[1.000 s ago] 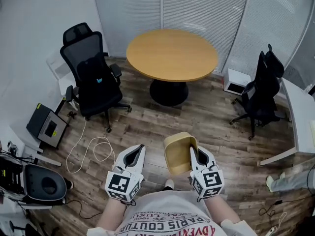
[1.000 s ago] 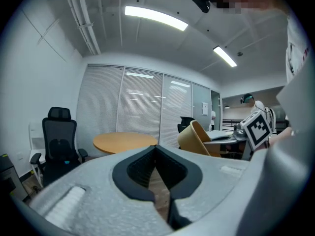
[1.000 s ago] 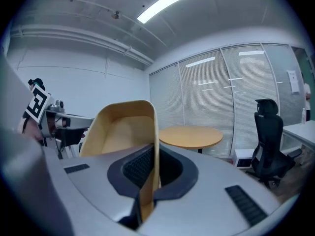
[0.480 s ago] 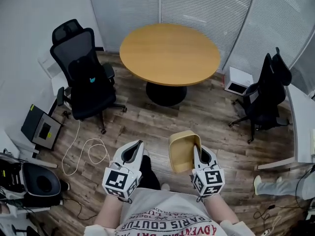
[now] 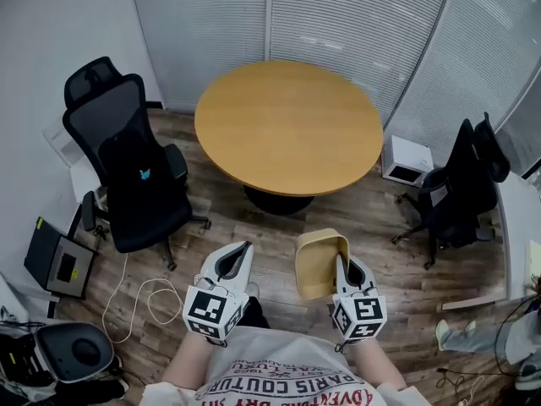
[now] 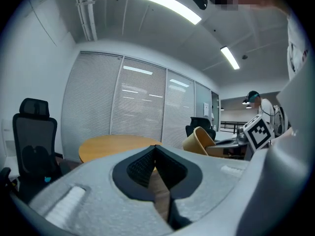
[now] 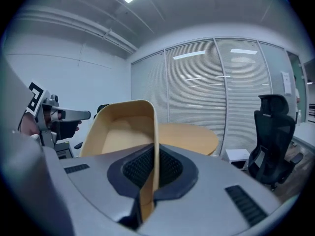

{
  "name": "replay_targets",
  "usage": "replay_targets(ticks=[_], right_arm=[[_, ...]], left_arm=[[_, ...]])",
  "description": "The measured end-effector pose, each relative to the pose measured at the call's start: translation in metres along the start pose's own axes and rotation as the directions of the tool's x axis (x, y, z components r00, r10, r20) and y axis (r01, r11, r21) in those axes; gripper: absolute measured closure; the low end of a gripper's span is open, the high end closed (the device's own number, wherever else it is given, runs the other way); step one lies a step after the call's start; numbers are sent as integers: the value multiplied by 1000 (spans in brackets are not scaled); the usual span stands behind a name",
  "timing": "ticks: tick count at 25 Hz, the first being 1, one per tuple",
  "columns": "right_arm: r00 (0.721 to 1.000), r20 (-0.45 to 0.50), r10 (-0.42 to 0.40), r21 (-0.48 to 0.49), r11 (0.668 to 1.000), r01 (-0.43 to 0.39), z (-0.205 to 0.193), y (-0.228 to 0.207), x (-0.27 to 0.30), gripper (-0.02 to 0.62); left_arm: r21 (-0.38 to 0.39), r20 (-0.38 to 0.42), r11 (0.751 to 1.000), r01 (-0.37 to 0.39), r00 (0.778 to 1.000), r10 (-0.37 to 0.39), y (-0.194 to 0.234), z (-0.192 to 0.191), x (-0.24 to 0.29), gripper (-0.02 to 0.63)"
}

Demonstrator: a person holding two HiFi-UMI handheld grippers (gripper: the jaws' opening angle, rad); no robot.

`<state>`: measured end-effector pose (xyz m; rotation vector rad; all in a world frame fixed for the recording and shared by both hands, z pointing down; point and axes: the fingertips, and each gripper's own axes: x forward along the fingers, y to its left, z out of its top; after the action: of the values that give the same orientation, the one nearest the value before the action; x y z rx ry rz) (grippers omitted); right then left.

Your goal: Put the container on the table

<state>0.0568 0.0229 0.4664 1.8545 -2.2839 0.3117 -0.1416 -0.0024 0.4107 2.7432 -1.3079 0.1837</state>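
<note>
The right gripper pinches the tan container by its wall, near the round table; the left gripper is pressed together, empty.

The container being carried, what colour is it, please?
A pale tan container, clearest in right gripper view.

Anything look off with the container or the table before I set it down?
Only the container: it hangs on its side, pinched by one wall in the right gripper, mouth toward the left gripper. It looks empty, nothing spilled. The table looks fine.
</note>
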Motion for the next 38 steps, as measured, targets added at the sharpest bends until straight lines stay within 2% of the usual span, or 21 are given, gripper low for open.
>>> replay_targets(ticks=[5,9,16,21,28,33,38], right_arm=[[1000,-5,-19,30,999,19,30,8,96,584],[999,-29,-41,54,998,43,41,11,155,584],[993,-91,-69,67,995,75,47,-16,233,584],[995,-97,-33,62,997,39,55,-48,298,584],[988,-149,41,67,997,-31,67,-116,406,584],[966,-244,91,71,995,-75,49,-163,476,584],[936,-336,109,124,990,-71,24,-201,533,584]], left_arm=[[21,-12,998,55,998,-54,74,19,65,600],[5,-30,997,81,996,-81,124,23,105,600],[-45,-76,993,111,990,-115,168,11,180,600],[-43,-83,996,81,993,-84,194,9,241,600],[-48,-108,999,15,994,-20,222,14,345,600],[-75,-100,995,-69,993,61,246,7,415,600],[-84,-119,991,-104,988,93,260,-10,466,600]])
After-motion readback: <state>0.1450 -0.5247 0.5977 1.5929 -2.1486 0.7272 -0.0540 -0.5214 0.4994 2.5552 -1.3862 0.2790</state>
